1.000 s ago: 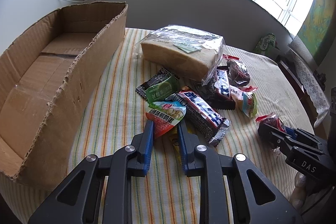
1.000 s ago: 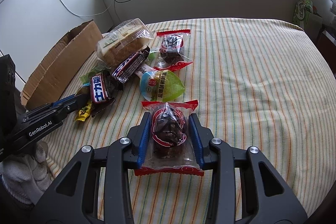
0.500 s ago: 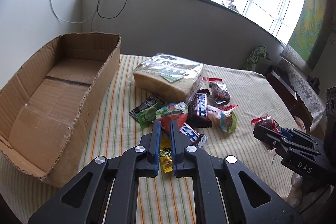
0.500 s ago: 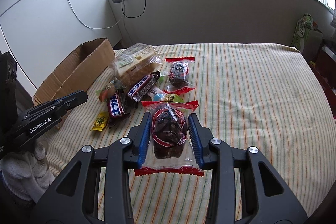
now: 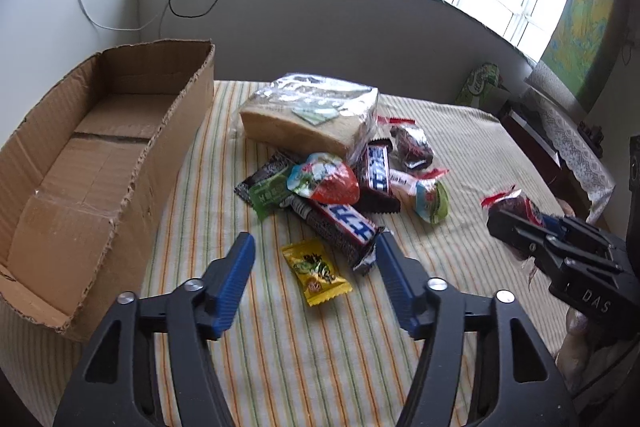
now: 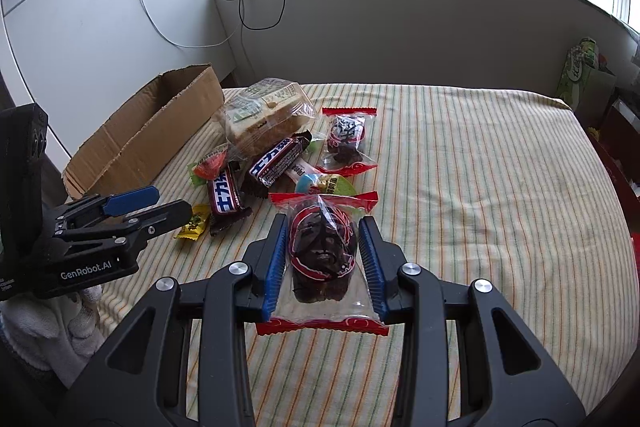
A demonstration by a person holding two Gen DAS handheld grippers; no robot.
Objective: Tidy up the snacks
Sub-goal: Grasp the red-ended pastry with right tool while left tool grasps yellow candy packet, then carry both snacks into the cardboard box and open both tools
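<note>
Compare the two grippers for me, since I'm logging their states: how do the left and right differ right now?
The left gripper is open, fingers spread above the yellow candy packet; the right gripper is shut on a dark cake packet. The left holds nothing; the right carries its packet off the striped tablecloth. Both have blue finger pads.

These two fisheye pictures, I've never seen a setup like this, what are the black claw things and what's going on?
Each picture comes from a camera mounted on a hand-held two-finger gripper, looking along its blue-padded fingers. The left gripper is open and empty above a small yellow candy packet. The right gripper is shut on a clear red-edged packet of dark brown cake. On the striped tablecloth lies a pile of snacks: a plastic-wrapped bread loaf, chocolate bars and small packets. An open brown cardboard box sits to the left.
</note>
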